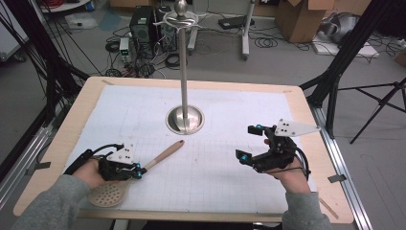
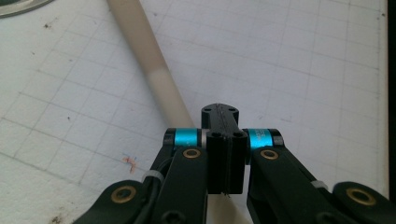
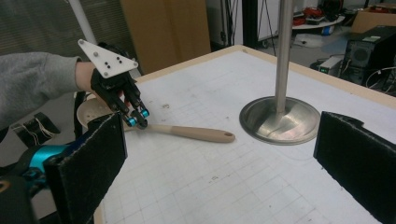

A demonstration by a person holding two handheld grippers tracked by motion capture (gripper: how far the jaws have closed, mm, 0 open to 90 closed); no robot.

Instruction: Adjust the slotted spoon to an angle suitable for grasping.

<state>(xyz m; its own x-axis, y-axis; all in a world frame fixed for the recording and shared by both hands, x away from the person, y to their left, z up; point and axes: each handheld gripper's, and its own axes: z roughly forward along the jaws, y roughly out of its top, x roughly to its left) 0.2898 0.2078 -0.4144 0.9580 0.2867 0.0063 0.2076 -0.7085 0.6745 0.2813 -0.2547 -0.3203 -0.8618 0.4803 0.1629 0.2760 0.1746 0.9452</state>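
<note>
Counter (image 1: 57, 143): wide wooden slab under a white gridded mat, everything in play sits on it.
Stand (image 1: 184, 72): tall steel pole on a round base at mid-mat, a ring of hooks at its top; my guess is that the spoon is headed for one of those.
Slotted spoon (image 1: 163, 154): wooden, lying flat at the near left of the mat, perforated bowl toward the person, handle aimed at the stand's base, its tip short of it, with a hole near the end.
Left tongs (image 1: 136, 171): down on the handle just above the bowl, jaws pressed together; from the left gripper view the handle (image 2: 154, 70) runs under them, so it reads as a pinch on the spoon.
Right tongs (image 1: 249, 143): held above the mat on the right, well apart from the spoon, jaws spread wide and empty.
Doing it well: I'd lift slowly and level, since a grip this close to the bowl lets the long handle swing; the right tongs could take the handle's far end before going for a hook.
</note>
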